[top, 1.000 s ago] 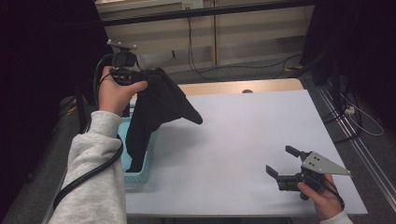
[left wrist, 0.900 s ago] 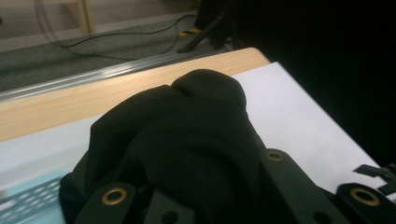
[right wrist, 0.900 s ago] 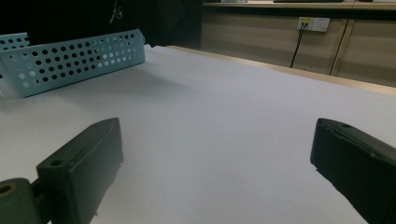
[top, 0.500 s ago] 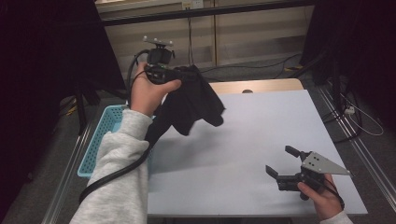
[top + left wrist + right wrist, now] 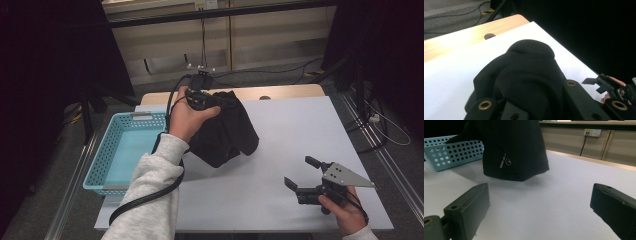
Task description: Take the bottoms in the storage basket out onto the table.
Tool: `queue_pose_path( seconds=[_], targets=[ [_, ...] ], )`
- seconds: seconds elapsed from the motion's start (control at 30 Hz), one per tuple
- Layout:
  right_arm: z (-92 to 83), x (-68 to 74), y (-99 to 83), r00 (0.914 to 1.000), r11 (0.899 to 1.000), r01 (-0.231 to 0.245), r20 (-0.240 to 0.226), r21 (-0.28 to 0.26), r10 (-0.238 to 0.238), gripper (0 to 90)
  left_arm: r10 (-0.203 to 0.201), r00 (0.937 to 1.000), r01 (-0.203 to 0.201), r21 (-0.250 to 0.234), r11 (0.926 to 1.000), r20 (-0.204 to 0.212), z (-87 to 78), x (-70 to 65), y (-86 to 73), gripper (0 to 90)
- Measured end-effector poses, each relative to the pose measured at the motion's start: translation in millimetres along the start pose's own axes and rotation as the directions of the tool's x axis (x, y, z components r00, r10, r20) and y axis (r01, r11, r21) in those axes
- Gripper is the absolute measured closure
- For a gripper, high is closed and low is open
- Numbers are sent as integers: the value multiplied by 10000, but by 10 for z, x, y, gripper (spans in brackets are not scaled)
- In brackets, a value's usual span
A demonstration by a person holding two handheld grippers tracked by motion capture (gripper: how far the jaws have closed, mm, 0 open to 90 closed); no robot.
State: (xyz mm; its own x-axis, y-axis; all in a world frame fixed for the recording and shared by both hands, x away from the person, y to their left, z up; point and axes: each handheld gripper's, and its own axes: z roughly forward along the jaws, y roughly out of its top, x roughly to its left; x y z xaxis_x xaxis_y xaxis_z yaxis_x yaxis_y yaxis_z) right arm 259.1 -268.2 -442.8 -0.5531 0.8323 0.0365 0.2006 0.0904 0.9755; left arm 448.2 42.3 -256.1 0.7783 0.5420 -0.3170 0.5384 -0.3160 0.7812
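Note:
A black garment (image 5: 225, 135) hangs bunched from my left gripper (image 5: 202, 97), which is shut on its top over the back left of the white table (image 5: 300, 130). In the left gripper view the cloth (image 5: 529, 75) bulges between the jaws and covers them. The right gripper view shows the garment (image 5: 511, 150) with small white print, its lower corner just over the tabletop; whether it touches I cannot tell. My right gripper (image 5: 299, 171) rests near the front right of the table, open with nothing between its fingers (image 5: 541, 205), and points toward the garment.
A light blue perforated basket (image 5: 107, 155) stands at the table's left edge, beside the hanging cloth (image 5: 449, 152). A wooden strip with a cable hole (image 5: 265, 98) runs along the table's back. Cables lie on the floor behind and to the right.
My left hand has carried the black garment from above the basket to the right and down, out over the white table. The right gripper has stayed where it was.

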Motion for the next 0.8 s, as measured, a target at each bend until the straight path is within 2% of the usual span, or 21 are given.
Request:
queue_pose_path(
  seconds=[0.17, 0.23, 0.27, 0.33, 0.4, 0.47, 0.73, 0.8],
  targets=[
    [9, 3, 1, 10000, 10000, 17, -13, 13, -17, 15, 219, 9991, -221, 46, 9997, 351, 162, -150, 18, 830],
    [14, 0, 1, 10000, 10000, 28, -18, 21, -28, 15, 318, 9980, -311, -137, 9994, 553, 222, -232, 44, 830],
    [15, -1, 1, 10000, 10000, 31, -23, 14, -31, 15, 363, 9956, -343, -245, 9991, 861, 258, -281, 61, 830],
    [15, 1, 2, 10000, 10000, 40, -29, 15, -40, 16, 523, 9935, -483, -416, 9980, 1016, 294, -339, 72, 830],
    [12, 3, 3, 10000, 10000, 41, -45, 8, -41, 15, 497, 9920, -452, -414, 9981, 1158, 327, -371, 59, 829],
    [7, 2, 1, 10000, 10000, 45, -25, 19, -45, 16, 695, 9935, -667, -330, 9972, 903, 347, -334, 0, 824],
    [4, -6, -4, 10000, 10000, 12, 40, 85, -12, 16, -13, 9987, 4, 179, 9998, 500, 358, 124, -569, 819],
    [12, -3, -2, 10000, 9999, 72, 62, 123, -73, 16, -188, 9991, 185, 80, 9998, 385, 323, 211, -706, 819]
  ],
)
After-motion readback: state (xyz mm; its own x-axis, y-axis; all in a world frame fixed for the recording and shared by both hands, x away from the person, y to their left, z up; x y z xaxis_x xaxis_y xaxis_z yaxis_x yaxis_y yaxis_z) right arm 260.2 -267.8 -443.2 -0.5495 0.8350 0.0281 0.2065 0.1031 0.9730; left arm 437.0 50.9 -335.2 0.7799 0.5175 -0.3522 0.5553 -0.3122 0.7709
